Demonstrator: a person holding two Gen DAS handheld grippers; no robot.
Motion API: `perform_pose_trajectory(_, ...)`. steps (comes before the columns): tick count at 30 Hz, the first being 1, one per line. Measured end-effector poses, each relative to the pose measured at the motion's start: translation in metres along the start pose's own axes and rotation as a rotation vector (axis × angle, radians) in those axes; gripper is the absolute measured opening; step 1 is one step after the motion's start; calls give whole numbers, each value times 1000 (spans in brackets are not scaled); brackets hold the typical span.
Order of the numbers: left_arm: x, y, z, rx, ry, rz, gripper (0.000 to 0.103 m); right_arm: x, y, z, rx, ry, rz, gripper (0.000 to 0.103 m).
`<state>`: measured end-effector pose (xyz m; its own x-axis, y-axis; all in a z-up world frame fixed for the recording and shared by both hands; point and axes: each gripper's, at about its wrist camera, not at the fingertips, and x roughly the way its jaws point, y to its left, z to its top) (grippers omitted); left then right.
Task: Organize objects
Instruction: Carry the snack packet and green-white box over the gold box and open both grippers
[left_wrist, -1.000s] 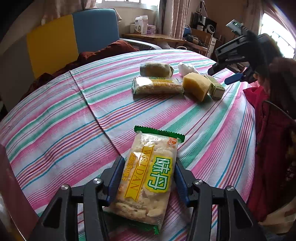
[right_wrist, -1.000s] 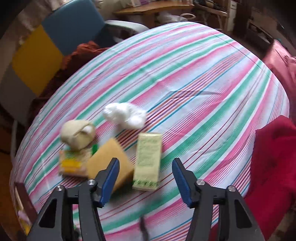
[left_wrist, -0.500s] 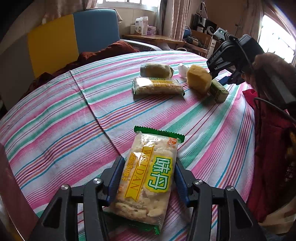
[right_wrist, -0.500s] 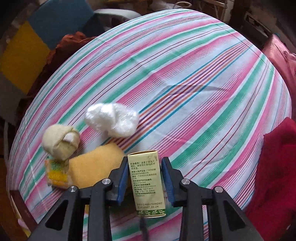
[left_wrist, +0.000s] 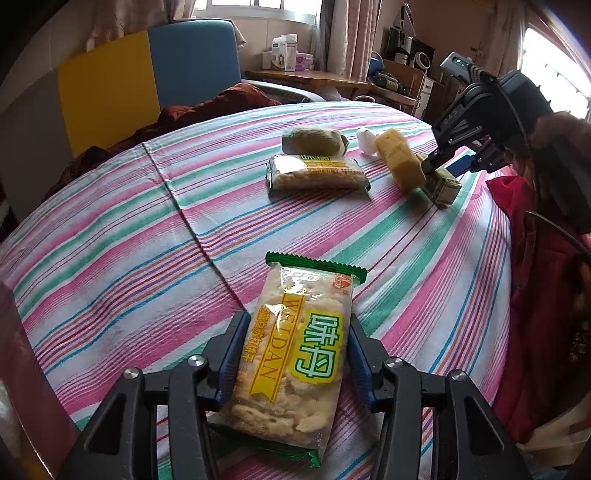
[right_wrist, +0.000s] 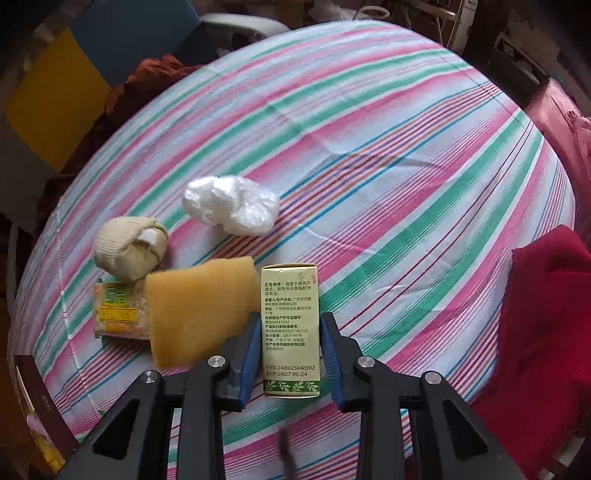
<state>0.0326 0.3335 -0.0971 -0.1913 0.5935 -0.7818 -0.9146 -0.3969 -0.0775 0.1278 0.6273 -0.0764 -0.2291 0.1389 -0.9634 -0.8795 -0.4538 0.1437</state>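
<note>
Striped tbl (right_wrist: 369, 129): snack pkts (left_wrist: 317, 175), sponge (right_wrist: 195, 310), box (right_wrist: 290, 325), bag (right_wrist: 231, 208).

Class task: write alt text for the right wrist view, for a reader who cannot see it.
The right gripper is closing its blue fingers on a pale green box lying on a striped tablecloth. Left of the box lie a yellow sponge, a snack packet, a rolled beige cloth and crumpled white plastic.
</note>
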Motion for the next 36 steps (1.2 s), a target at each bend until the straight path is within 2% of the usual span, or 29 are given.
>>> perform_pose_trajectory(6,-16,10,-2,-57,-20,-33,50,-32,-3,-20,-25,-111,52,31)
perform_pose_trajectory(8,-26,12,-3,-77,-30,-35,50,-45,0,-34,-44,-147,93,31)
perform_pose_trajectory(12,-51,17,-4,-111,-65,-29,50,-73,31,-48,-106,-222,210,31)
perform_pose_trajectory(16,-80,29,-7,-173,-100,3,50,-93,70,-58,-224,-238,310,31)
perform_pose_trajectory(22,-126,64,-23,-292,-162,90,50,-87,150,-89,-393,-185,437,31)
perform_pose_trajectory(27,-160,99,-46,-414,-191,174,50,-84,224,-134,-563,-109,532,31)
perform_pose_trajectory(36,-221,161,-104,-635,-243,340,50,-89,328,-216,-836,-2,652,31)
